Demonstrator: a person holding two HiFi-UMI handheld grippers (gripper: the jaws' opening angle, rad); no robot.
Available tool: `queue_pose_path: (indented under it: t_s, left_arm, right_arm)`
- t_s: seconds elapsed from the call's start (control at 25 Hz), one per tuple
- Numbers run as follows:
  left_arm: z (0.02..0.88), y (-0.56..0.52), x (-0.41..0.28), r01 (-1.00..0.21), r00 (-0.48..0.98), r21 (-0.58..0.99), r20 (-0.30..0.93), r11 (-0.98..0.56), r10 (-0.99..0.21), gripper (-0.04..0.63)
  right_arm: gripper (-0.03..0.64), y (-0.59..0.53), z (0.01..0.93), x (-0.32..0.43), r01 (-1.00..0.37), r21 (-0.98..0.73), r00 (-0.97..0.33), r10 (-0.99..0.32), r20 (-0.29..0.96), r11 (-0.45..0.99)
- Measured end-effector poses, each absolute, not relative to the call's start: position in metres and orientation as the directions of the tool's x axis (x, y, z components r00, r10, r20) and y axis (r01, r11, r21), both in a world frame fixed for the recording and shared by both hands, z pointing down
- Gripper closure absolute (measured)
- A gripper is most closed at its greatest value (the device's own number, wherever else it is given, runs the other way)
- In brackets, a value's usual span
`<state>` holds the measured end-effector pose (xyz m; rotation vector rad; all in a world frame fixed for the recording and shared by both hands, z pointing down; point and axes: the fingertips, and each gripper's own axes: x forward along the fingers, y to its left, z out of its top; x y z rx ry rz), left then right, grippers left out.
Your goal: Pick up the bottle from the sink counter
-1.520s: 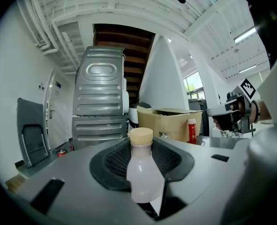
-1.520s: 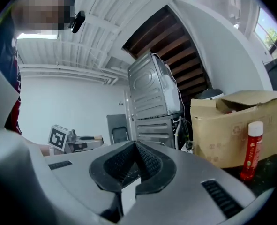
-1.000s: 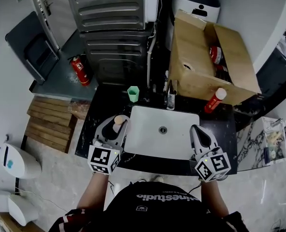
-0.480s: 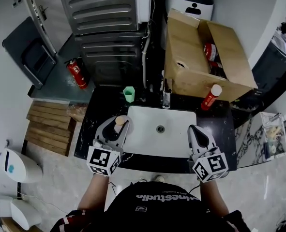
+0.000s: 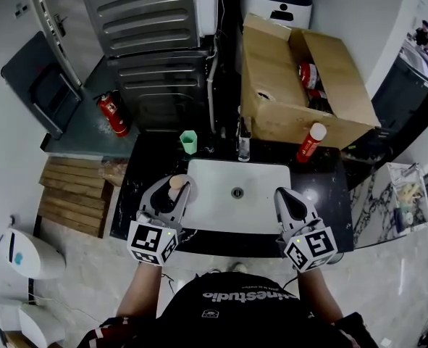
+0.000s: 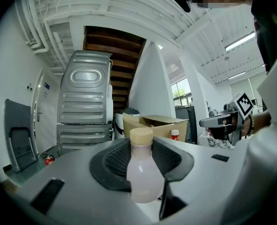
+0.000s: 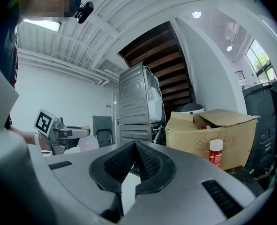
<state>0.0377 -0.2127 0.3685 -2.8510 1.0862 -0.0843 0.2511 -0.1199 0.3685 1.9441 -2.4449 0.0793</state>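
Head view: left gripper (image 5: 171, 196) is clamping the small pale bottle (image 5: 176, 184) with the tan cap, over the black sink counter (image 5: 145, 162) just left of the white sink (image 5: 257, 209); right gripper (image 5: 286, 203) is hovering at the sink's right edge, well apart from that bottle; a red bottle (image 5: 309, 142) with a white cap is standing just beside the cardboard box (image 5: 300, 85), nearer the right gripper. Left gripper view: the bottle (image 6: 142, 172) is standing upright between the ribbed pads (image 6: 114, 159), long axis crossing the jaw line, both pads pressing its belly; whether its base is touching the counter cannot be told. Right gripper view: jaws are meeting tip to tip, nothing between them; the held bottle is showing far off to the left. Judgement: the lift is falling to the left gripper, straight up along the bottle's axis
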Motion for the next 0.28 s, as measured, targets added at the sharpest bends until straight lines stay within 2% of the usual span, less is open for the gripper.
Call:
queue_pose_path:
  t_s: [0.28]
  left_arm:
    - [0.3695, -0.2087, 0.0332, -0.666, 0.741, -0.106, 0.021, -0.739, -0.671, 0.449]
  right_arm:
    - [0.580, -0.1127, 0.3729, 0.2495, -0.974, -0.028, -0.225, -0.973, 0.050, 0.224]
